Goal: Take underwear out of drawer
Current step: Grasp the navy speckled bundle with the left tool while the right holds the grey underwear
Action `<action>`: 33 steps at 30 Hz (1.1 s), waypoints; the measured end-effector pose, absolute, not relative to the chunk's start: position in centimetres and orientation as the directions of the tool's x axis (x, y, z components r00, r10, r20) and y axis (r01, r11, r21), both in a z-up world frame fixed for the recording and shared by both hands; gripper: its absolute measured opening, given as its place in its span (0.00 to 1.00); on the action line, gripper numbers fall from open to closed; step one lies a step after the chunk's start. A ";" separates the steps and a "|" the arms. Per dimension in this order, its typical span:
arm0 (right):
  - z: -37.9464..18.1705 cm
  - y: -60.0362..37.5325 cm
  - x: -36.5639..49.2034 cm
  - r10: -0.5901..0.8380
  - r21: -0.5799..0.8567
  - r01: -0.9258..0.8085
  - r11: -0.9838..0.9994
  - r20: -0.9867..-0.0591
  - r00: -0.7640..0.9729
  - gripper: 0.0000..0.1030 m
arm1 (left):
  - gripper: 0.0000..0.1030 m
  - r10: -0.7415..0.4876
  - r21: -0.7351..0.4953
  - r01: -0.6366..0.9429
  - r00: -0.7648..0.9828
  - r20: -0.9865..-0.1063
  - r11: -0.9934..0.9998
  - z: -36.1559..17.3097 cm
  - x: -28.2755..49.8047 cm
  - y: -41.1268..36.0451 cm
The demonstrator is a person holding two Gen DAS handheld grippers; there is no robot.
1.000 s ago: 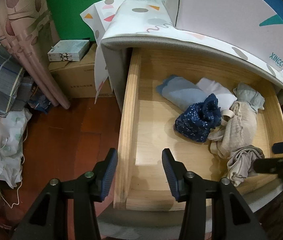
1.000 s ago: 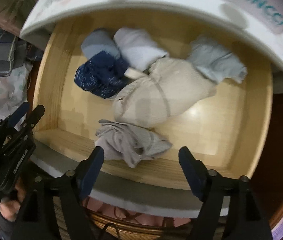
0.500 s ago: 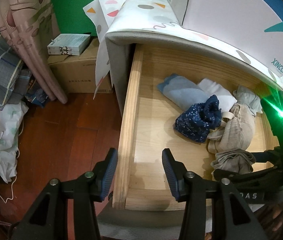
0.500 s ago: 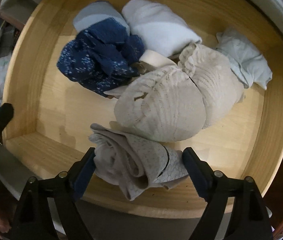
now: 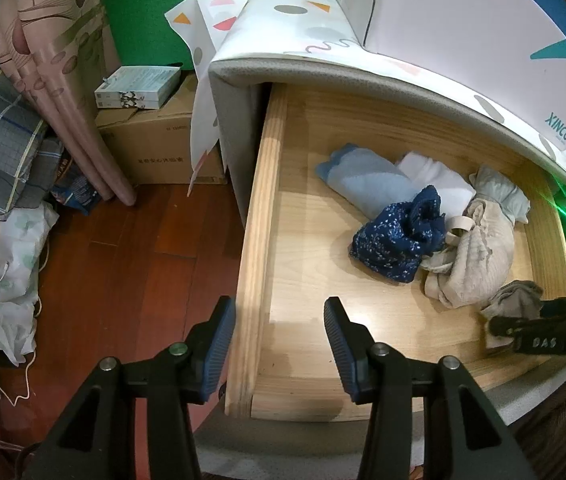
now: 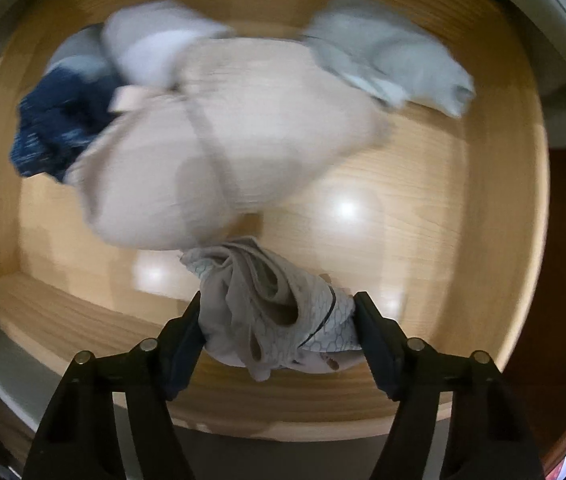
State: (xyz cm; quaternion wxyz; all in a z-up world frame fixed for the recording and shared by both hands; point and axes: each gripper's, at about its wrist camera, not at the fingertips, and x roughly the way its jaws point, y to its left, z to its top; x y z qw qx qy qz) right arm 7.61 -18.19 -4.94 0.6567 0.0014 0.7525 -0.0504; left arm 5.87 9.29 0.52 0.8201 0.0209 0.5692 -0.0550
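The wooden drawer [image 5: 259, 216] stands pulled out. A crumpled grey pair of underwear [image 6: 267, 304] lies by its front wall [image 6: 83, 312]. My right gripper [image 6: 279, 320] points straight down over it. Its jaws are closing, and both pads press the bunched cloth. In the left wrist view the same grey underwear [image 5: 515, 300] shows at the drawer's right front, with the right gripper's black finger [image 5: 539, 342] against it. My left gripper [image 5: 279, 340] hangs open over the drawer's front left corner, its fingers on either side of the side wall and holding nothing.
More clothes lie in the drawer: a beige bundle [image 5: 479, 256], a navy speckled piece [image 5: 399, 240], a light blue roll [image 5: 363, 180], a white one [image 5: 439, 180] and a pale grey one [image 5: 499, 192]. Left of the cabinet are a cardboard box [image 5: 155, 144], a pink curtain [image 5: 71, 92] and red wood floor [image 5: 123, 280].
My right gripper dropped into the drawer over the grey underwear and narrowed its jaws until the pads met the cloth. The left gripper has stayed where it was.
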 end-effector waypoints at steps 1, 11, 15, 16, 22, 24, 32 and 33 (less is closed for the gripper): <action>-5.0 -18.9 7.6 -0.062 -0.074 0.079 0.994 -0.988 -0.140 0.63 | 0.46 -0.066 -0.027 0.115 0.345 -0.936 0.993 0.5 5.9 9.3; -4.8 -24.1 6.7 -0.046 -0.062 0.115 0.991 -0.990 -0.137 0.61 | 0.46 -0.032 0.026 0.156 0.359 -0.933 0.987 0.7 6.2 8.1; -5.0 -25.0 6.9 -0.025 -0.042 0.128 0.991 -0.991 -0.131 0.61 | 0.46 -0.024 0.065 0.214 0.388 -0.921 0.975 1.4 6.6 6.3; -4.9 -25.7 6.6 -0.020 -0.037 0.131 0.991 -0.991 -0.129 0.61 | 0.46 -0.032 0.065 0.231 0.393 -0.919 0.971 1.6 6.8 5.7; -5.6 -27.6 5.6 -0.014 -0.033 0.142 0.989 -0.991 -0.136 0.60 | 0.46 -0.089 0.018 0.287 0.357 -0.930 0.958 1.2 8.5 3.2; -6.0 -26.7 6.4 -0.008 -0.028 0.147 0.989 -0.991 -0.136 0.60 | 0.46 -0.119 -0.008 0.306 0.345 -0.931 0.952 1.1 9.2 2.5; -7.3 -26.2 6.3 -0.024 -0.041 0.131 0.991 -0.991 -0.130 0.61 | 0.46 -0.147 -0.057 0.311 0.272 -0.951 0.949 -0.6 11.9 0.3; -7.5 -26.1 6.2 -0.025 -0.042 0.132 0.990 -0.991 -0.132 0.61 | 0.46 -0.146 -0.059 0.310 0.266 -0.953 0.949 -0.9 12.2 0.2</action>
